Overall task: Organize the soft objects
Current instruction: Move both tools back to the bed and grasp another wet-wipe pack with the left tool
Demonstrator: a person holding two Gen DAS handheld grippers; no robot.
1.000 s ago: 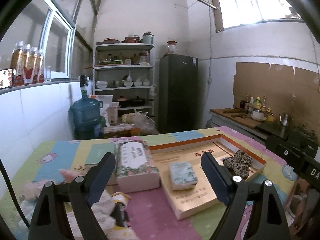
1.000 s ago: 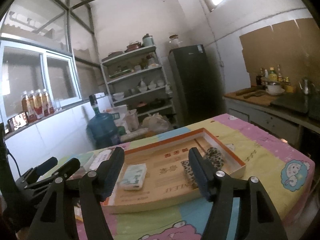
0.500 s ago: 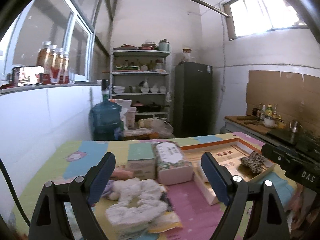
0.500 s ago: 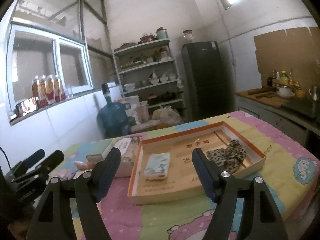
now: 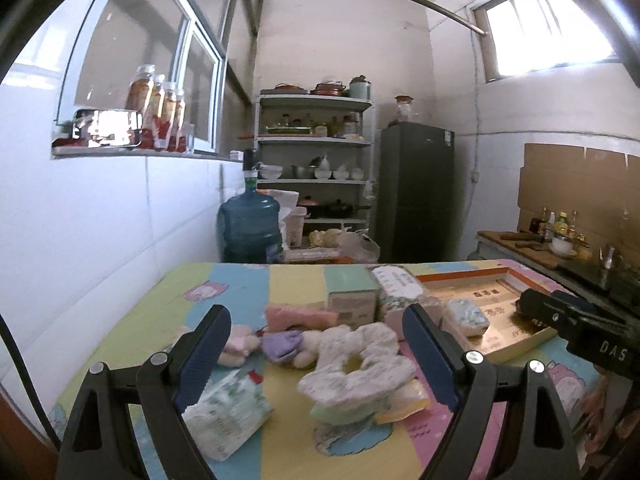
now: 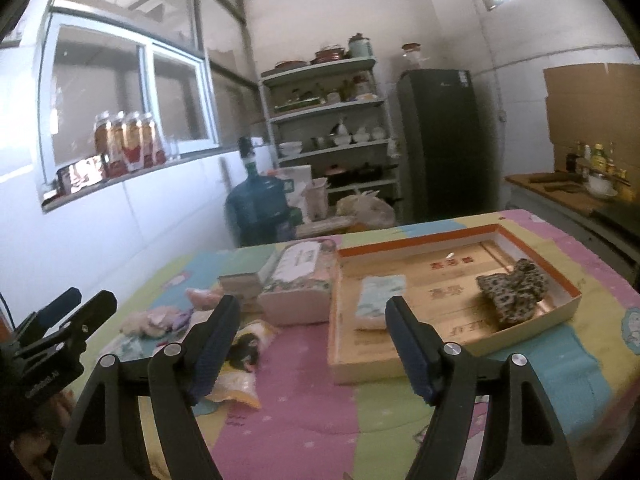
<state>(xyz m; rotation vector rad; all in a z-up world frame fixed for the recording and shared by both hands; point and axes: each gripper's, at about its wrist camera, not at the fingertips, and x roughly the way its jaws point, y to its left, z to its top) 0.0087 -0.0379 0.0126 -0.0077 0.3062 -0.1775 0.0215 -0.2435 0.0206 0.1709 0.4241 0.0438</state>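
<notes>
- The shallow cardboard box (image 6: 456,280), orange-rimmed with a printed wooden-looking floor, lies on the patchwork table cover (image 6: 304,412) at about 2 o'clock from the right gripper (image 6: 312,344).
- Two things lie in it: a pale blue tissue pack (image 6: 378,300) near its 9 o'clock wall and a leopard-print fabric piece (image 6: 514,290) toward its 3 o'clock end, well apart from each other.
- Just outside the box's 9 o'clock wall stands a floral tissue box (image 6: 298,280), with a green-topped carton (image 5: 352,296) beside it.
- The loose soft things sit outside the box, in front of the left gripper (image 5: 316,354): a white scrunchie (image 5: 360,364) on a small heap, a purple fabric piece (image 5: 282,344), a pink sponge-like pad (image 5: 298,316) and a wrapped tissue pack (image 5: 228,412) at 7 o'clock.
- The left gripper's jaws stand wide apart, empty, with the scrunchie seen between them but untouched.
- The right gripper's jaws have just been opening; they are wide apart with nothing between them.
</notes>
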